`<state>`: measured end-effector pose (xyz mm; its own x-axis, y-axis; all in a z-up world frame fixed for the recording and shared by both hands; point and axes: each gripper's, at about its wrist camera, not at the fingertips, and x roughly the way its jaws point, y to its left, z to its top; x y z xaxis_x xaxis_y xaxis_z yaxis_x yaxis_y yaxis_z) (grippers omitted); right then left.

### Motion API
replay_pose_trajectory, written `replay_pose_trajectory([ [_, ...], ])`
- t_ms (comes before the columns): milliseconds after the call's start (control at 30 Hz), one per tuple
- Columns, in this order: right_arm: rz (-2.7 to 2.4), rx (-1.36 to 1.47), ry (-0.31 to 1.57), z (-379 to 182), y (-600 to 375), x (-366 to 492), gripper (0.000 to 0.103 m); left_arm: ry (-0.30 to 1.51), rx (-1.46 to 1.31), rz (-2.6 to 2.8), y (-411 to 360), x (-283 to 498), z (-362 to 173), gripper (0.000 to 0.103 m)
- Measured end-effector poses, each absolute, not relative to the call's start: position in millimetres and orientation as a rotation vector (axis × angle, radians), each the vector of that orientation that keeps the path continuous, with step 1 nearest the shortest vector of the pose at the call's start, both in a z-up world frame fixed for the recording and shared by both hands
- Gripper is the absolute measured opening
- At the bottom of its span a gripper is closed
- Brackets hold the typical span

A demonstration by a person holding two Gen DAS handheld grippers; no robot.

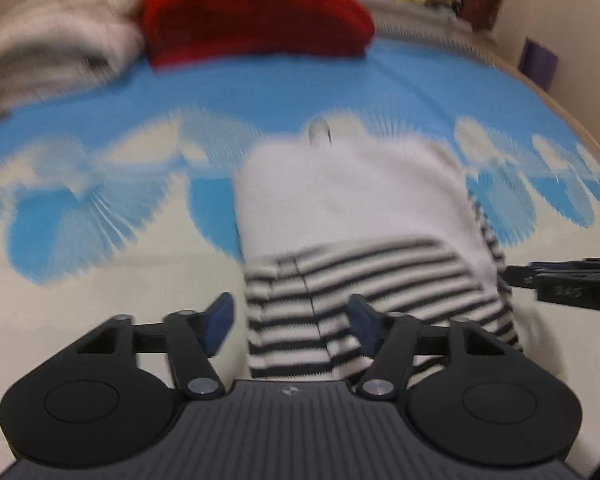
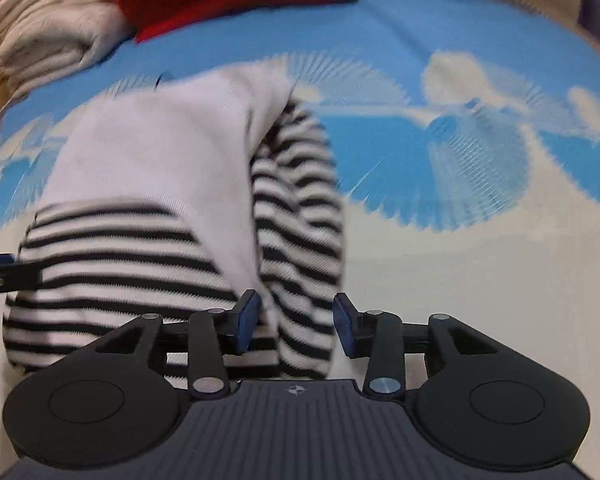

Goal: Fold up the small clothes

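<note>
Both spread, left tool [image 1: 290, 322] and right tool [image 2: 294, 322] pinching nothing: risk of striped sleeve [image 2: 300, 216] flopping out, undoing striped top [image 1: 352, 216].

Left view: rides on my left gripper [image 1: 290, 324], tilted down and forward, close over the striped garment [image 1: 348, 240].
Right view: rides on my right gripper [image 2: 294, 320], same downward tilt, just as close, set off to the garment's right.
Shared: garment, blue-and-cream mat [image 1: 260, 92], red cloth [image 1: 256, 12], cream pile [image 2: 48, 24]; each view catches the other gripper at its edge.
</note>
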<state>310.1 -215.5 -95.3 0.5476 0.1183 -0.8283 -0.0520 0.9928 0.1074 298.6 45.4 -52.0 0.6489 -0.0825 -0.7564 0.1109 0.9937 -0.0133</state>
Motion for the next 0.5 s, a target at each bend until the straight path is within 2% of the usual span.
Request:
replay_pose_trajectory([
  [67,0.062,0.067,0.911,-72.3,-218.1,297.8,0.043,0.793,0.025,-0.066,44.3,280.9,-28.0,0.085],
  [133,0.038,0.054,0.819,-41.7,-219.5,280.9,0.044,0.725,0.014,-0.016,42.3,260.1,-1.2,0.086],
  [233,0.038,0.067,0.672,2.2,-223.3,245.9,0.053,0.636,0.009,-0.003,38.5,215.7,32.4,0.089],
  [300,0.052,0.070,0.594,25.4,-225.8,215.5,0.055,0.581,0.015,0.013,36.6,179.4,47.0,0.103],
  [333,0.056,0.070,0.563,34.4,-227.2,197.9,0.056,0.559,0.018,0.014,33.8,159.8,51.5,0.103],
  [433,0.067,0.088,0.515,47.6,-232.6,150.0,0.069,0.537,0.023,0.012,26.9,108.4,57.6,0.103],
  [500,0.072,0.096,0.495,49.2,-235.8,119.1,0.073,0.542,0.010,0.006,25.2,79.3,54.3,0.103],
])
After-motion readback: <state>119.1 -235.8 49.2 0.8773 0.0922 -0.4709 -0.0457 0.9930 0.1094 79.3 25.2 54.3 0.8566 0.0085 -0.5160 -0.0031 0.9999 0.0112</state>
